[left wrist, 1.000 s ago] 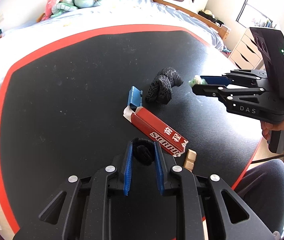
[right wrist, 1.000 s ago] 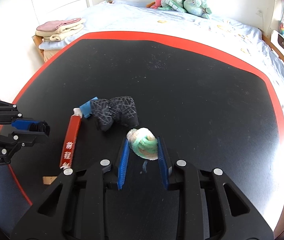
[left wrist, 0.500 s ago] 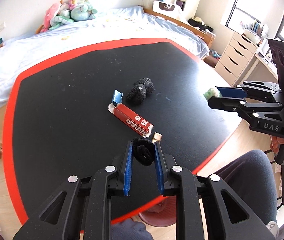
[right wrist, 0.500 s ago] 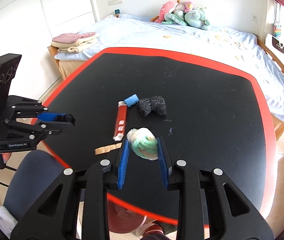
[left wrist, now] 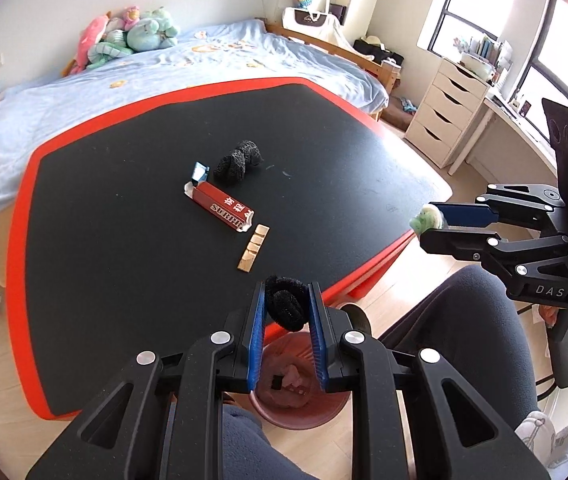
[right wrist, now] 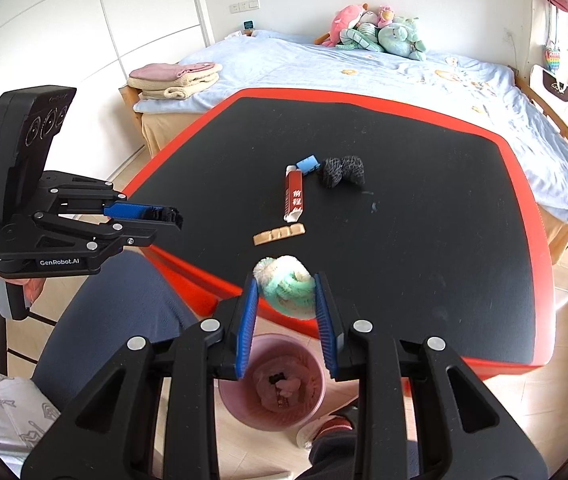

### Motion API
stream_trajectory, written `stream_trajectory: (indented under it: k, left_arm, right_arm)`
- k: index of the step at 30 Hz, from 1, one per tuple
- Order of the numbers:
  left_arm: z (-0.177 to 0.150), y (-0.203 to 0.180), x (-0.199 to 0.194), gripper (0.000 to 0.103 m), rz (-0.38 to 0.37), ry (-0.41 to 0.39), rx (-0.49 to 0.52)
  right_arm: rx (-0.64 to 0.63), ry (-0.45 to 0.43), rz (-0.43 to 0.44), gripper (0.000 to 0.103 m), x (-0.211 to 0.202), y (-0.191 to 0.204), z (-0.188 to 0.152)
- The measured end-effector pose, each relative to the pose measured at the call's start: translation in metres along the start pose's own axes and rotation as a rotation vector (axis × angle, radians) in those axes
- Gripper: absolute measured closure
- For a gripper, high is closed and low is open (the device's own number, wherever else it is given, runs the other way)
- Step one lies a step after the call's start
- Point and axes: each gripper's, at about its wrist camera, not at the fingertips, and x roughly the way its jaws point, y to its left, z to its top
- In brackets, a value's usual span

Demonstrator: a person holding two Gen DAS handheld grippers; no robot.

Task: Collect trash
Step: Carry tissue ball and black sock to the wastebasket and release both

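Observation:
My left gripper (left wrist: 286,300) is shut on a black fuzzy ball (left wrist: 284,307), held off the table's near edge above a pink trash bin (left wrist: 296,400). My right gripper (right wrist: 286,292) is shut on a green-and-cream fuzzy ball (right wrist: 288,292), also above the pink bin (right wrist: 274,384). The black table (left wrist: 124,220) holds a red box (left wrist: 222,207), a blue wrapper (left wrist: 200,171), a dark crumpled wad (left wrist: 238,162) and a tan strip (left wrist: 254,247). The right gripper shows in the left view (left wrist: 428,224); the left gripper shows in the right view (right wrist: 172,220).
The bin stands on the wood floor between the person's knees (left wrist: 456,340), with scraps inside. A bed (right wrist: 364,72) with plush toys lies behind the table. A white drawer unit (left wrist: 448,112) stands at the right. Folded towels (right wrist: 176,80) lie on the bed's corner.
Both grippers have lifted and pulled back from the table toward the person, each keeping its ball. The bin has come into view below them.

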Motion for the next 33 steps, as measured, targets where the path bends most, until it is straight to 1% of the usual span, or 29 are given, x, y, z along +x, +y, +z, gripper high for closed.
stream_trajectory:
  k: [8,11,23,25,27,28,29,30,31,32,33]
  left_arm:
    - [-0.025,-0.016,-0.004,0.083,-0.021,0.016,0.006]
    - [-0.031,-0.020,-0.004,0.083,-0.026,0.023,0.008]
    - [-0.039,-0.029,-0.007,0.083,-0.035,0.024,0.011]
    - [-0.039,-0.029,-0.007,0.083,-0.041,0.025,0.011]
    - [-0.040,-0.031,-0.007,0.080,-0.048,0.026,0.014]
    - [-0.039,-0.030,-0.007,0.077,-0.051,0.029,0.015]
    - [-0.040,-0.029,-0.006,0.068,-0.054,0.033,0.015]
    - [-0.040,-0.029,-0.005,0.050,-0.053,0.033,0.014]
    - [-0.040,-0.028,-0.006,0.040,-0.050,0.027,0.009]
    - [-0.040,-0.028,-0.007,0.023,-0.046,0.018,0.002]
    - [-0.040,-0.026,-0.008,0.013,-0.040,0.005,-0.005]
  right_arm:
    - [0.027,0.033,0.021,0.075,-0.005,0.016,-0.033]
    - [0.028,0.042,0.029,0.075,-0.006,0.020,-0.040]
    - [0.032,0.048,0.048,0.075,-0.006,0.025,-0.048]
    - [0.033,0.047,0.054,0.073,-0.006,0.024,-0.049]
    - [0.033,0.049,0.063,0.073,-0.005,0.023,-0.048]
    - [0.032,0.054,0.066,0.064,-0.004,0.023,-0.048]
    - [0.031,0.056,0.063,0.045,-0.003,0.023,-0.049]
    - [0.034,0.055,0.060,0.035,-0.003,0.022,-0.049]
    - [0.043,0.052,0.055,0.022,-0.003,0.021,-0.050]
    - [0.052,0.053,0.046,0.015,-0.003,0.019,-0.050]
    - [0.057,0.057,0.036,0.012,-0.001,0.018,-0.051]
